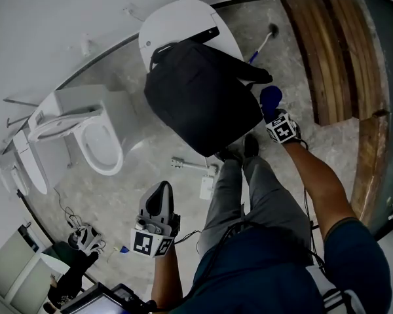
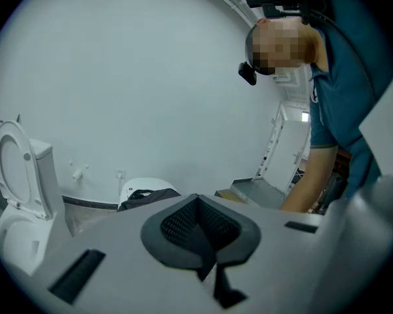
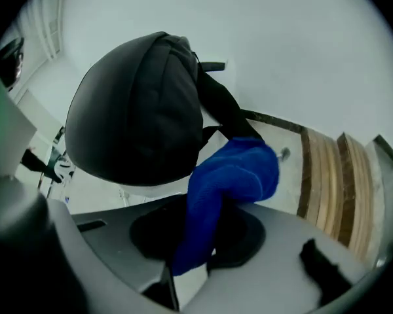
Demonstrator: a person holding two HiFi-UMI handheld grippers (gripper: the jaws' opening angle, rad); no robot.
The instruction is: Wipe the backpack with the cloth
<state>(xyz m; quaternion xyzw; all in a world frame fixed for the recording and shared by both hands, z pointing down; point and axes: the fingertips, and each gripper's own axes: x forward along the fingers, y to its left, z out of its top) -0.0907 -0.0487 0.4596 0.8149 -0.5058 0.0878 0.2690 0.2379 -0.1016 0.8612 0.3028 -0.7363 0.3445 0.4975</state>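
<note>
A black backpack (image 1: 203, 97) rests on a round white stand (image 1: 177, 15), its straps hanging towards the right. Just right of the bag, my right gripper (image 1: 274, 112) is shut on a blue cloth (image 1: 270, 99). In the right gripper view the cloth (image 3: 232, 175) bulges out of the right gripper (image 3: 206, 234), close beside the backpack (image 3: 137, 110); I cannot tell whether they touch. My left gripper (image 1: 160, 193) hangs low over the floor, well away from the bag, jaws together and nothing in them. The left gripper view has the left gripper (image 2: 200, 231) aimed at the distant backpack (image 2: 147, 195).
A white toilet (image 1: 98, 142) with raised lid stands left of the bag. Wooden steps (image 1: 340, 51) run along the right. A white-handled brush (image 1: 265, 41) lies behind the bag, and a metal fitting (image 1: 193, 165) lies on the stone floor. The person's legs (image 1: 249, 188) stand below the bag.
</note>
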